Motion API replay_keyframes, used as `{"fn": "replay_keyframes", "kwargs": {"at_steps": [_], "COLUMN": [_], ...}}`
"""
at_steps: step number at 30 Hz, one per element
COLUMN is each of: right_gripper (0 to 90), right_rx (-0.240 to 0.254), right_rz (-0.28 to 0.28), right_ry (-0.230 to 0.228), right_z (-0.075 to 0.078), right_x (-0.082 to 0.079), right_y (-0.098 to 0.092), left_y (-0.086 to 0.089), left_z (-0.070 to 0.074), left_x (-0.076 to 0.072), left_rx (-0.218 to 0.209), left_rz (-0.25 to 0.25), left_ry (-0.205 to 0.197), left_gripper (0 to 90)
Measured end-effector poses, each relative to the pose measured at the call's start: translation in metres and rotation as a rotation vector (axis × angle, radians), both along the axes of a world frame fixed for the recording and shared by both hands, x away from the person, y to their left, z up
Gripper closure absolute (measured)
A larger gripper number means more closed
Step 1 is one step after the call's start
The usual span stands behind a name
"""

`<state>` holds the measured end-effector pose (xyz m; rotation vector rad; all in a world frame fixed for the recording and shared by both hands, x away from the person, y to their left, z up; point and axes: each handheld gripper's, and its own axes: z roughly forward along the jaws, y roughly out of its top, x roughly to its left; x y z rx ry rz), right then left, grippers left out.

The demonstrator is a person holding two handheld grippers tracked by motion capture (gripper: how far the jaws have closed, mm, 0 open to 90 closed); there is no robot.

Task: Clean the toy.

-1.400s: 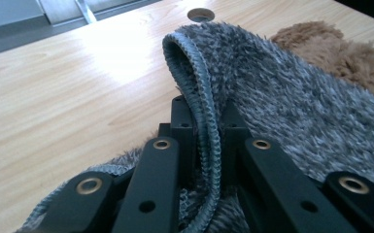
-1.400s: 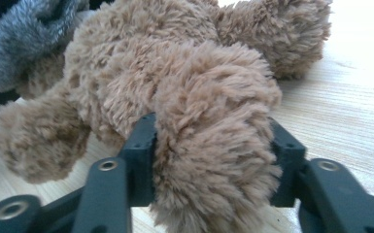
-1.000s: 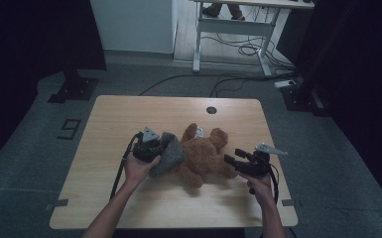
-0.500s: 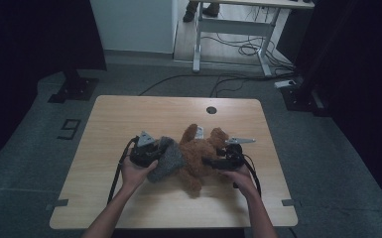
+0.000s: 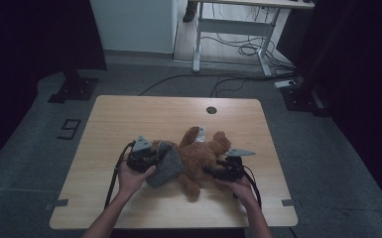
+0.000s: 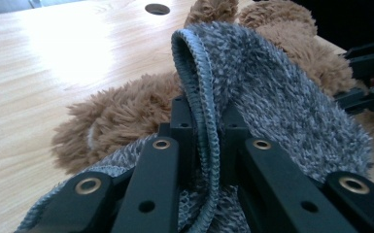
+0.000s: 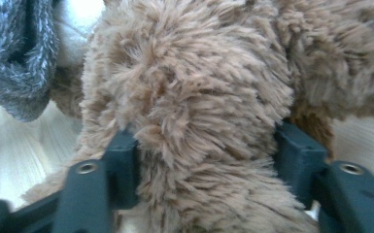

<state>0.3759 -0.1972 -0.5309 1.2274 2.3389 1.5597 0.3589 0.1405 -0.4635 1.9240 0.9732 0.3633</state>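
At the frame's centre on the worktop (image 5: 129, 119), the left gripper (image 6: 205, 127) pinches the grey fleece garment's (image 5: 166, 166) hem to stretch it open, while the right gripper (image 7: 206, 145), jaws just closing, clamps the brown teddy bear's (image 5: 201, 153) limb to steady it.

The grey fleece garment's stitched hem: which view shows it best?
The left gripper view: the hem runs up between the left hand-held gripper jaws, pinched. The high view shows the grey fleece garment as a small lump; the right gripper view shows a fuzzy corner.
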Motion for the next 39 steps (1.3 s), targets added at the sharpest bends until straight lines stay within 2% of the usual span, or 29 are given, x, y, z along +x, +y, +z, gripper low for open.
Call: {"fn": "replay_keyframes", "kwargs": {"at_steps": [2,5,8,11,14,17,19,22,24,27,32,36,39], "right_gripper": [46.0,47.9,48.0,48.0,47.9,47.5,47.2,46.9,46.9,47.0,47.8,47.9,47.9], "right_rx": [0.008,0.022,0.019,0.014,0.012,0.012,0.011,0.007,0.006,0.005,-0.007,-0.002,0.001], "right_rz": [-0.005,-0.011,-0.015,-0.018,-0.018,-0.016,-0.013,-0.018,-0.032,-0.041,-0.045,-0.048,-0.044], "right_ry": [-0.014,-0.038,-0.05,-0.055,-0.056,-0.054,-0.053,-0.055,-0.049,-0.048,-0.053,-0.054,-0.053], "right_z": [-0.001,-0.004,-0.004,-0.003,-0.003,-0.003,-0.003,-0.003,-0.003,-0.003,-0.002,-0.003,-0.003], "right_x": [-0.003,-0.007,-0.009,-0.01,-0.01,-0.011,-0.011,-0.011,-0.011,-0.011,-0.012,-0.012,-0.012], "right_y": [0.0,0.0,0.0,0.001,0.001,0.001,0.0,0.0,0.0,0.0,0.001,0.001,0.001], "left_y": [0.0,-0.007,-0.019,-0.045,-0.078,-0.111,-0.131,-0.147,-0.15,-0.147,-0.13,-0.108,-0.093], "left_z": [0.003,0.012,0.025,0.039,0.046,0.039,0.027,0.01,0.005,0.007,0.01,0.005,0.003], "left_x": [-0.002,-0.003,0.001,0.006,0.012,0.02,0.026,0.032,0.033,0.031,0.03,0.033,0.03], "left_rx": [-0.001,0.028,0.007,-0.001,0.015,0.064,0.108,0.174,0.202,0.241,0.29,0.288,0.258], "left_rz": [0.002,0.009,-0.002,-0.029,-0.069,-0.102,-0.113,-0.103,-0.088,-0.081,-0.042,-0.016,-0.004], "left_ry": [-0.006,-0.055,-0.075,-0.1,-0.106,-0.087,-0.065,-0.059,-0.083,-0.103,-0.116,-0.096,-0.101], "left_gripper": [80.9,81.0,81.1,81.1,81.0,81.0,80.9,80.7,80.7,80.7,80.8,80.8,80.7]}}
